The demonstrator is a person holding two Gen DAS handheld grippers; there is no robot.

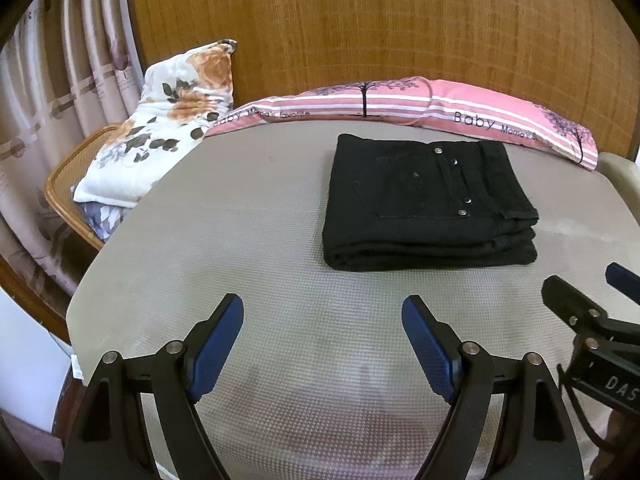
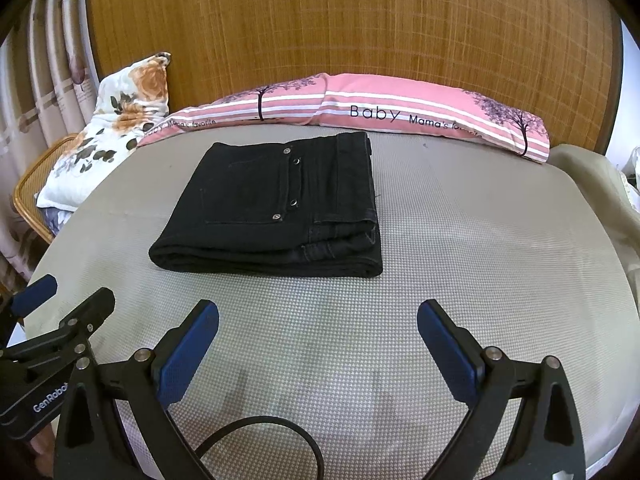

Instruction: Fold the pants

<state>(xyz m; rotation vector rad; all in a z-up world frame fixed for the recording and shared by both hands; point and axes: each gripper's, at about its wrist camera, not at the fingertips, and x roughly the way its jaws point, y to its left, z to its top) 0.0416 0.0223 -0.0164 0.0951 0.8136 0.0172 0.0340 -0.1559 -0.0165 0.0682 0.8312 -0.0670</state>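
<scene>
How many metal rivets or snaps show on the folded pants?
4 on the black pants: one at the pocket's far corner, two along the seam, one near corner. Folds may hide others.

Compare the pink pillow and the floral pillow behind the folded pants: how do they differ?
The pink pillow is long, striped, printed with "Baby" and trees, and lies flat along the headboard; the floral pillow is white with orange flowers, shorter, and propped up at the left corner. The pink one lies directly behind the black pants; the floral one sits off to their left. Neither touches the pants.
</scene>
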